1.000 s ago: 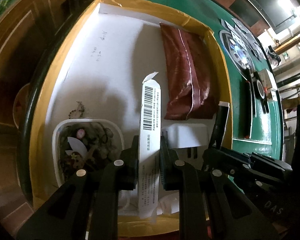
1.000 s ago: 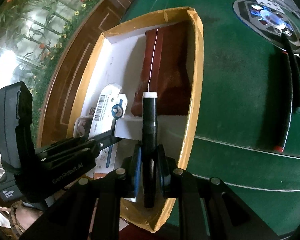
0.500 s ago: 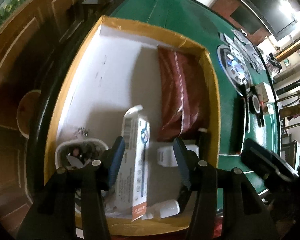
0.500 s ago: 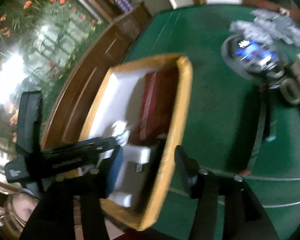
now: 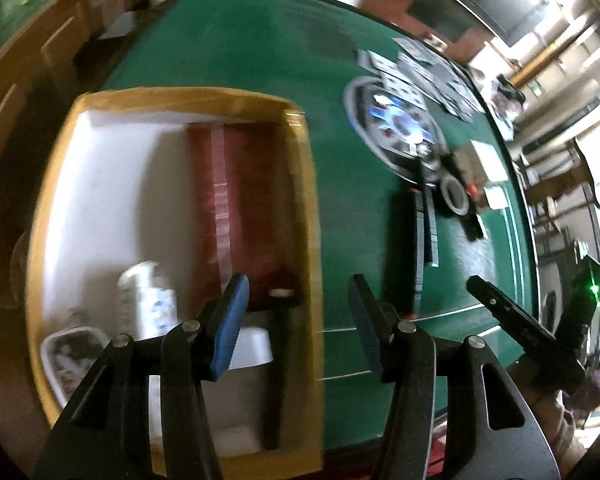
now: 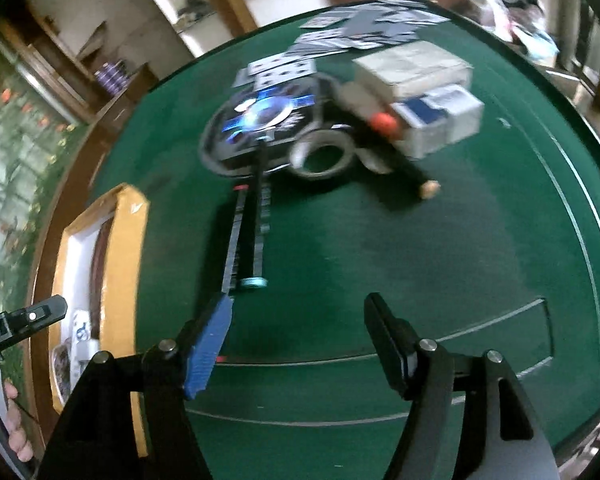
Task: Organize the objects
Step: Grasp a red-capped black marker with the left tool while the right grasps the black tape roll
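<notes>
A yellow-rimmed cardboard box (image 5: 304, 184) sits on the green table; it also shows in the right wrist view (image 6: 128, 248). Inside lie a dark red pouch (image 5: 236, 200), a white packet (image 5: 146, 300), a black marker (image 5: 274, 364), a white block (image 5: 248, 350) and a small tub of trinkets (image 5: 70, 354). My left gripper (image 5: 296, 300) is open and empty above the box's right rim. My right gripper (image 6: 300, 316) is open and empty over the bare felt, short of two long black pens (image 6: 246, 236).
Further out on the table are a round chip tray (image 6: 260, 120), a tape roll (image 6: 320, 154), stacked boxes (image 6: 424, 92), spread playing cards (image 6: 360, 28) and a black marker with a cork end (image 6: 412, 176). Wooden cabinets stand past the left table edge.
Both grippers opened and let go: the white packet and the black marker now lie in the box. Both grippers pulled back and swung right, toward the items on the felt.
</notes>
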